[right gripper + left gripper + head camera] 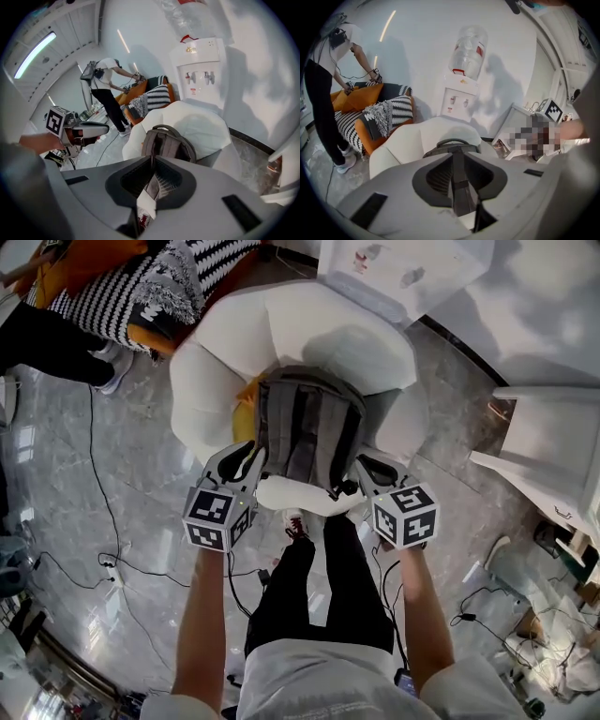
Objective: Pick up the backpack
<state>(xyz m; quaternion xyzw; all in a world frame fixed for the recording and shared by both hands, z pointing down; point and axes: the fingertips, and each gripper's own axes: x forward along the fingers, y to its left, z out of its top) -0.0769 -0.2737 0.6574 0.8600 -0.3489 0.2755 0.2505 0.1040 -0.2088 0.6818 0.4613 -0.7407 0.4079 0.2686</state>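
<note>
Head view: the backpack (pixel 309 432) stands upright on the seat of a white armchair (pixel 216 352), leaning on the chair back, its lower edge near the seat's front rim. The left gripper (pixel 251 457) sits just beside the bag's lower left edge and the right gripper (pixel 367 468) just beside its lower right edge. Open marble floor (pixel 141 521) with loose cables (pixel 112 563) lies to the left; white furniture (pixel 553 446) crowds the right.

Left gripper view: the fingers (pixel 436 176) stand a narrow slit apart, and a dark strap shows in the slit; I cannot tell whether it is touched. The bag's top handle rises just beyond, and a water dispenser (pixel 459 101) stands behind the chair.

Right gripper view: the fingers (pixel 171 180) are pressed together at the tips with nothing gripped, aimed at the bag's side.
</note>
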